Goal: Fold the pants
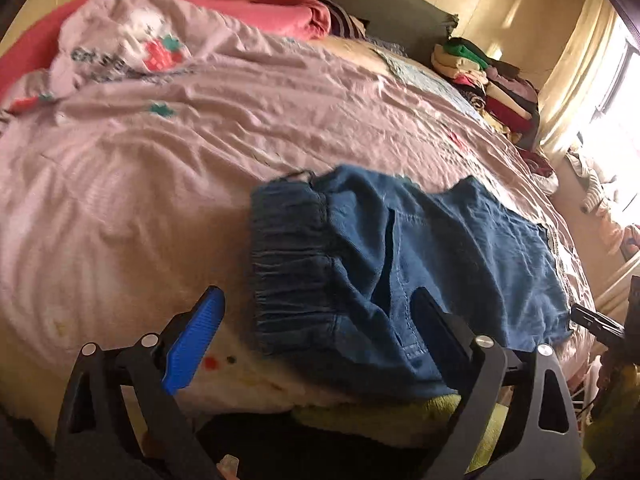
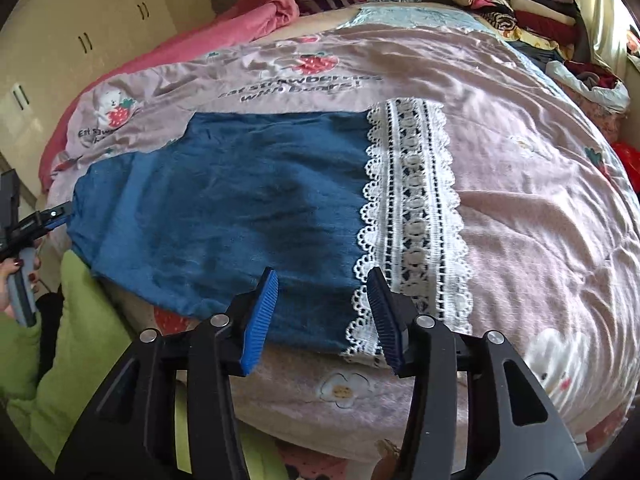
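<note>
Blue denim pants point(image 1: 440, 240) lie flat across the pink bedcover point(image 1: 140, 200) near its front edge. Their elastic waistband point(image 1: 288, 248) is on the left in the left wrist view. The white lace hem point(image 2: 412, 200) is on the right in the right wrist view. My left gripper point(image 1: 316, 292) stands wide open over the waist end, with one finger beside the cloth and the other above it, and it grips nothing. My right gripper point(image 2: 322, 272) is open just above the pants point(image 2: 224, 192) by the lace hem, and its pads point(image 2: 260, 320) are not pressing the cloth. The left gripper point(image 2: 52, 216) also shows at the pants' far left end, held by a hand point(image 2: 16, 284).
A stack of folded clothes point(image 1: 500, 80) sits at the bed's far right corner, also visible as clothes point(image 2: 520, 0). A pink blanket heap point(image 1: 280, 4) lies at the head of the bed. Cream wardrobe doors point(image 2: 80, 40) stand to the left. A green sleeve point(image 2: 80, 340) is at the bed's front edge.
</note>
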A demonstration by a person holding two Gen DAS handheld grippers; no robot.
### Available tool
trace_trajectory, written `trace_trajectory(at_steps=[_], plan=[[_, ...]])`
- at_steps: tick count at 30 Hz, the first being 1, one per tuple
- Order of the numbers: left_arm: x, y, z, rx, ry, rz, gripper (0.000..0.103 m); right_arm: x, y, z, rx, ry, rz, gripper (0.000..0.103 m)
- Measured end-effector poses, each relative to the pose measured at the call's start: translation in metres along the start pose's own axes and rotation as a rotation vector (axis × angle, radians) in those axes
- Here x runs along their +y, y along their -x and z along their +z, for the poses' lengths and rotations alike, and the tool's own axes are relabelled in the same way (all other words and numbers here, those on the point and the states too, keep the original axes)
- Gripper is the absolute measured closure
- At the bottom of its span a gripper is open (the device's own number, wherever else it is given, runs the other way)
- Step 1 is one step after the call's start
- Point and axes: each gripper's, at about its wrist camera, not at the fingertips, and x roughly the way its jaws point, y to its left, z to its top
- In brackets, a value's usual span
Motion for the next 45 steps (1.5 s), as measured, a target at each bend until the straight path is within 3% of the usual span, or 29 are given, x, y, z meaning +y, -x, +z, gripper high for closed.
trace_trajectory(at_steps=[2,3,6,9,16,19,22,28,33,38,45], plan=[[-0.003,-0.012,0.002,0.01,-0.005,0.016,0.051,0.001,-0.005,-0.002,0.011,0.006,-0.004,0.059],[-0.007,-0.014,0.005,0.001,-0.026,0.033,0.058,0.002,-0.006,-0.003,0.017,0.01,-0.004,0.058],[-0.004,0.0,0.013,-0.064,-0.025,0.018,0.062,0.0,-0.009,-0.004,0.027,0.01,-0.016,0.058],[0.006,0.015,0.022,-0.121,-0.039,0.086,0.062,-0.002,-0.009,-0.006,0.032,0.003,-0.019,0.057],[0.027,-0.009,0.013,-0.052,0.018,0.07,0.055,-0.001,-0.019,-0.01,0.052,0.001,-0.023,0.052],[0.026,0.006,0.014,-0.084,0.033,0.07,0.053,-0.001,-0.013,-0.007,0.037,0.001,-0.002,0.051],[0.014,0.033,0.017,-0.162,0.004,0.101,0.04,-0.005,0.001,0.0,-0.017,-0.001,0.019,0.051],[-0.017,0.062,0.032,-0.23,-0.053,0.038,0.032,-0.025,0.015,0.039,-0.11,-0.001,-0.01,0.049],[-0.061,0.04,0.048,-0.171,-0.134,-0.046,0.032,-0.058,-0.001,0.084,-0.137,-0.032,-0.019,0.049],[-0.103,-0.008,0.061,-0.054,-0.198,-0.165,0.032,-0.087,-0.039,0.112,-0.085,-0.095,0.045,0.05],[-0.15,-0.084,0.075,0.07,-0.304,-0.157,0.032,-0.102,-0.077,0.115,-0.029,-0.13,0.107,0.051]])
